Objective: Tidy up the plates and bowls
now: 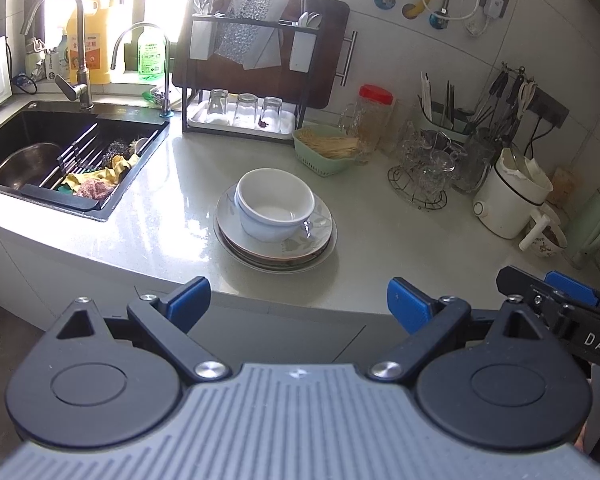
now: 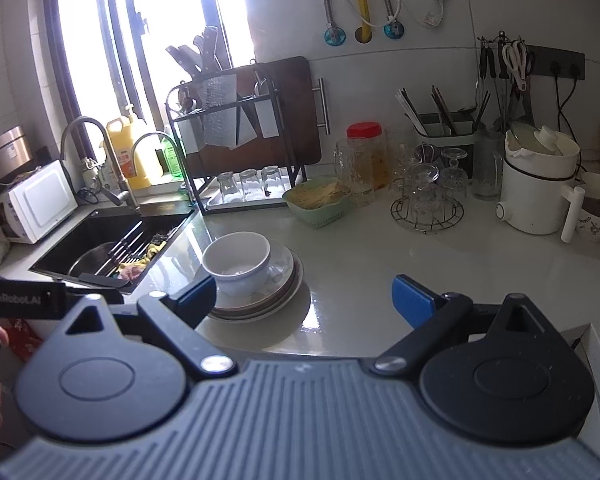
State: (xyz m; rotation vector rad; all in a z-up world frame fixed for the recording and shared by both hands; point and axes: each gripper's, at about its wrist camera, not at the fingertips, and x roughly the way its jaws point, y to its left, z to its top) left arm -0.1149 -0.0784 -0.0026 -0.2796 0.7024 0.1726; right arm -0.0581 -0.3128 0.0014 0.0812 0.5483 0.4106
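- Left wrist view: the white bowl (image 1: 275,205) sits upright on a stack of plates (image 1: 275,236) on the pale counter (image 1: 172,200), just right of the black sink (image 1: 60,152). The stack lies straight ahead of the left gripper (image 1: 299,300) and well apart from it, almost centred between the two blue pads (image 1: 190,300).
- The left gripper's jaws stand spread wide and hold nothing. It hovers back from the counter's front edge, above the cabinet face, looking slightly down on the bowl's open mouth.
- The bowl and plates are round, so no long axis governs the approach; the rim is what a finger would have to straddle. The bowl sits a little toward the back left of the top plate, leaving the most bare plate rim at the front right.
- At the right edge of this view the tip of the right gripper (image 1: 556,292) shows, level with the left one and close beside it.
- Right wrist view: the bowl (image 2: 236,262) and plates (image 2: 260,284) lie ahead and to the left of the right gripper (image 2: 305,298); its left pad (image 2: 196,298) overlaps the stack's near rim in the picture, though whether it touches cannot be told.
- The right gripper is also spread wide and empty, held low near the counter's edge.
- My judgement: the left gripper is better lined up on the bowl, while the right would need to swing leftward to centre on it.
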